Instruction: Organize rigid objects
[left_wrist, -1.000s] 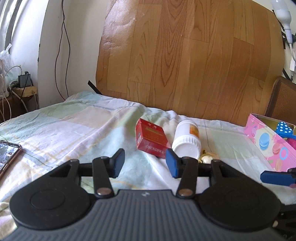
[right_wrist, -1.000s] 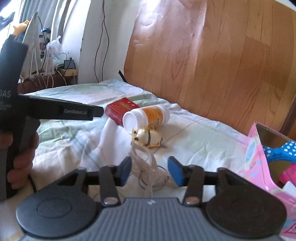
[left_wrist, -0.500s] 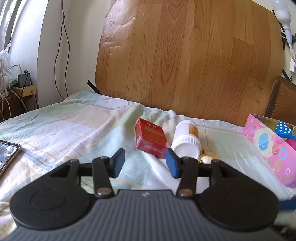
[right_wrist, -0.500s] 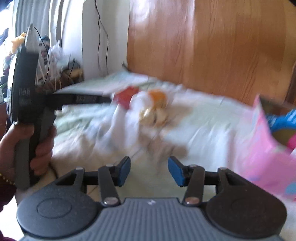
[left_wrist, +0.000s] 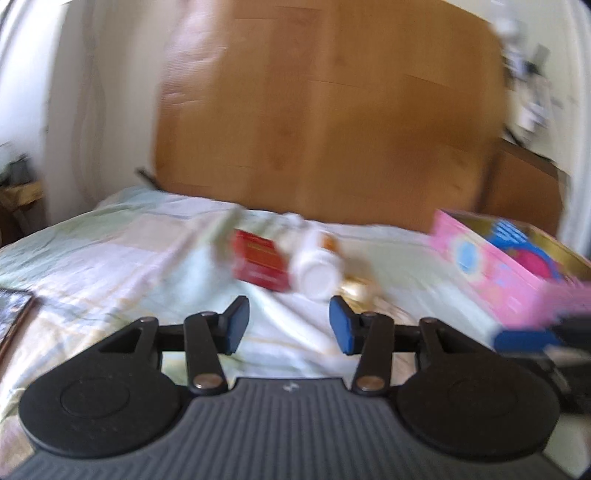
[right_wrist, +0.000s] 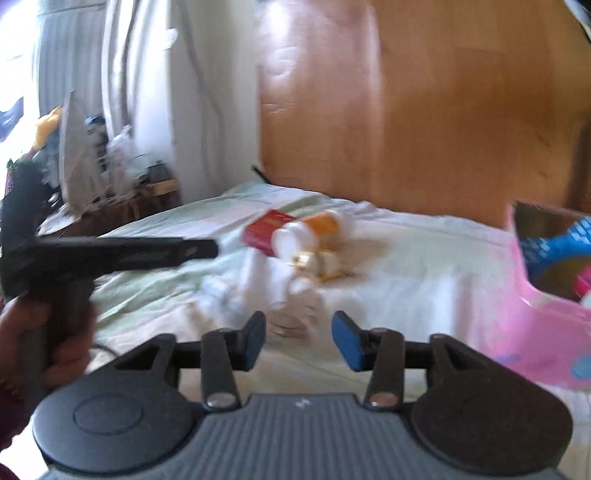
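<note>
Pink card is forming the walls of the box (right_wrist: 532, 314) at the right edge of the bed (right_wrist: 424, 251), and that box, already holding blue and pink things, is probably where the loose pieces are going. The red pack (left_wrist: 258, 264), the white bottle (left_wrist: 314, 271) lying on its side and a small gold thing (left_wrist: 356, 290) are sitting together mid-bed, the pack and the bottle touching, all well apart from the box. A clear, blurred item (right_wrist: 291, 314) is lying just ahead of the right gripper (right_wrist: 298, 339).

The right gripper's jaws have just been closing, yet they are standing apart with only sheet and that clear item showing between them; whether the pads are touching it is impossible to tell through the blur. The left gripper (left_wrist: 289, 324) is standing roughly half open and is holding nothing, its fingers pointing at the pack and bottle. In the right view a hand (right_wrist: 55, 347) is holding its handle.

Doing this step well is a matter of slowing down, since both views are smeared. The right claw should be settling squarely over the clear item, closing only once both pads are flanking it. The left should be picking one target, likely the pack, whose flat sides are suiting the pads better than the rolling bottle, and approaching from the side away from the bottle so nothing is getting nudged.
</note>
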